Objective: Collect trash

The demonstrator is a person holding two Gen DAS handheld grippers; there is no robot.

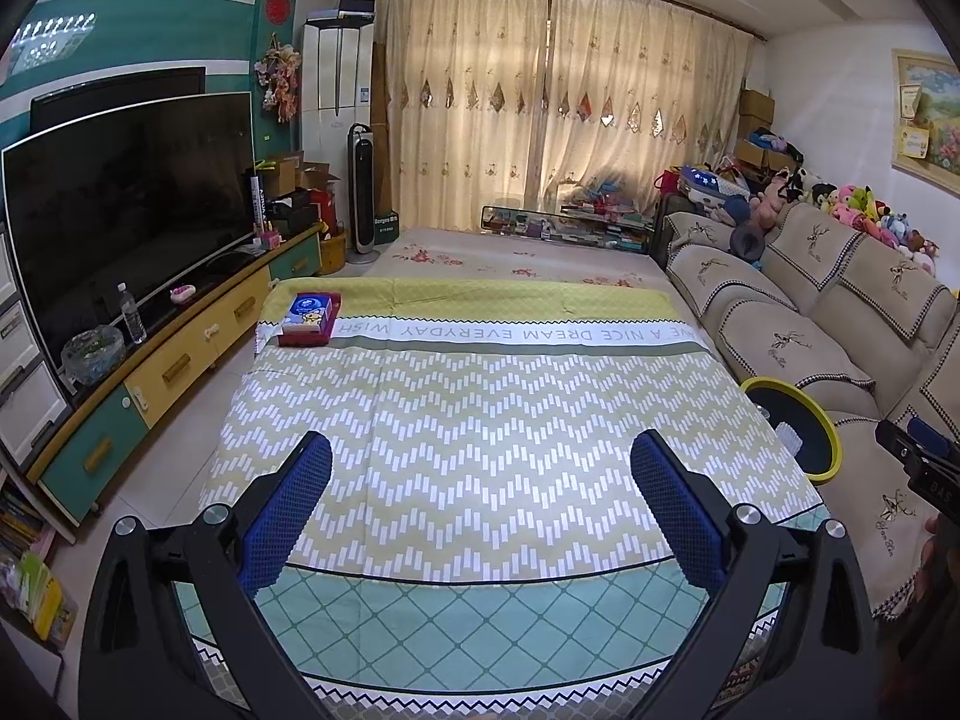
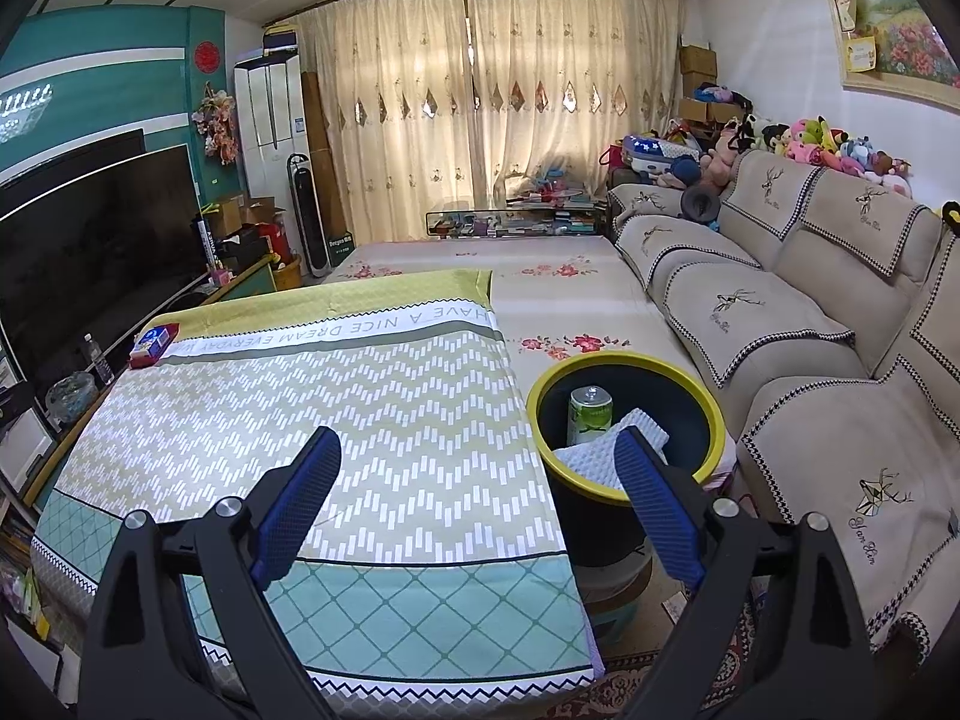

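Both your grippers, left and right, have fingers spread wide, holding nothing, over the patterned cloth. Can and white wad sit in the yellow-rimmed bin, between table and sofa. Tissue box at the cloth's far-left corner.

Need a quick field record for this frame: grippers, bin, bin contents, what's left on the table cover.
left gripper: open, empty, over the patterned table cover
right gripper: open, empty, near the bin
bin: dark, yellow rim, upright between table and sofa
bin contents: green can standing upright; white textured wad beside it
left on cover: red tissue box at far left corner
loose trash on cover: none visible
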